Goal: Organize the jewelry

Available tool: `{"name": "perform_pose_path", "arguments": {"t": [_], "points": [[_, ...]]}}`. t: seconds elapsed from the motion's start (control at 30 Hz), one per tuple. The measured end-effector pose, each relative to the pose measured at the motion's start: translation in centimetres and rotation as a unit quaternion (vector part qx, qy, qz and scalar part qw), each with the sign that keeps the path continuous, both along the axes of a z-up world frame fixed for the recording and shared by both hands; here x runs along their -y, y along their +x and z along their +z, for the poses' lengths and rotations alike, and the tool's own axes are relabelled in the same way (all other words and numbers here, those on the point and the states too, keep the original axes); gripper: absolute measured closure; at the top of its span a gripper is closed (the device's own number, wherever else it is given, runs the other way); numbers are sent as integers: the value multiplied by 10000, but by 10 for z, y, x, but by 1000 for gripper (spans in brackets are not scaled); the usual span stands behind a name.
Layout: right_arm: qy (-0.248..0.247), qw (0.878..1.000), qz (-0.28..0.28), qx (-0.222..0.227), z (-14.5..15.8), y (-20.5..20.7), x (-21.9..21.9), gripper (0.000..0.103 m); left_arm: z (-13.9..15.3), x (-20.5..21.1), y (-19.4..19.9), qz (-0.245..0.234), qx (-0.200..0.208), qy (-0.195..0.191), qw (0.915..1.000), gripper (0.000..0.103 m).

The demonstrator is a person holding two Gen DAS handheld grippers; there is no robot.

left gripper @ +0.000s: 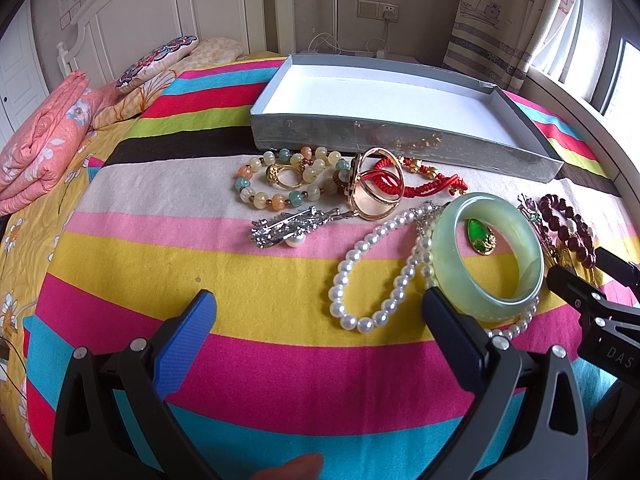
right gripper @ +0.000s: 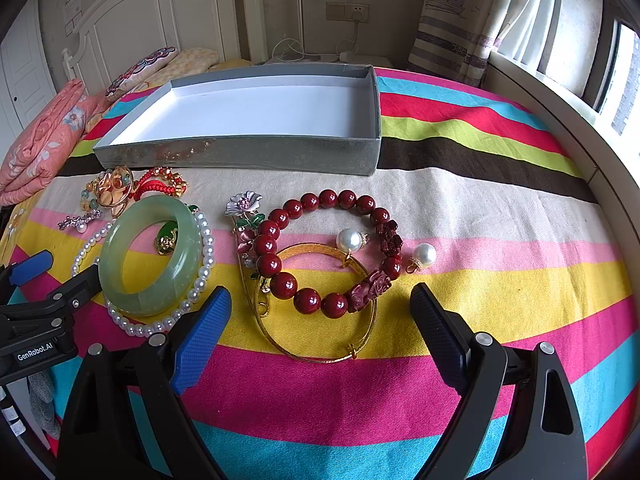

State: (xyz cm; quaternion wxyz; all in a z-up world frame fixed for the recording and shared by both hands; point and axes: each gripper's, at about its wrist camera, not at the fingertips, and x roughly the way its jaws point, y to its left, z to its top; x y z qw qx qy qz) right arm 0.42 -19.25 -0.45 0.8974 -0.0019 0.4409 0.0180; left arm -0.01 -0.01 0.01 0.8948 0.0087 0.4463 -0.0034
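Jewelry lies on a striped bedspread in front of an empty grey box [left gripper: 400, 136] [right gripper: 240, 152]. My left gripper [left gripper: 320, 312] is open and empty, just short of a pearl necklace [left gripper: 352, 276] and a green jade bangle [left gripper: 444, 248] with a green pendant [left gripper: 480, 236] inside it. My right gripper [right gripper: 320, 304] is open and empty, its fingers either side of a dark red bead bracelet [right gripper: 308, 300] lying over a gold bangle [right gripper: 320, 354]. Two pearl earrings [right gripper: 350, 240] lie by the bracelet. The jade bangle [right gripper: 188, 252] is left of it.
A pastel bead bracelet [left gripper: 256, 196], gold rings [left gripper: 376, 188], a red cord bracelet [left gripper: 436, 184] and a silver brooch [left gripper: 288, 226] lie near the box. A flower brooch [right gripper: 246, 208] lies beside the red beads. Folded bedding [left gripper: 44, 136] and a headboard stand at the left.
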Motion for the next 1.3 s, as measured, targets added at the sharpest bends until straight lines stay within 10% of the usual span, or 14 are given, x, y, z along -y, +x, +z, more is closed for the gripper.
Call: {"name": "perform_pose_path", "arguments": {"t": [0.97,1.13,1.3], "points": [[-50,9995,201,-218,4,-6,0,17,0,0,0,1,-2,7,10000,2],[472,9976,126,500,25,-29,15,17,1,-3,-2,-289,-131,8,9995,2],[579,9958,527,484,40,-26,0,27,8,-34,-23,-194,116,-843,9962,2]]}}
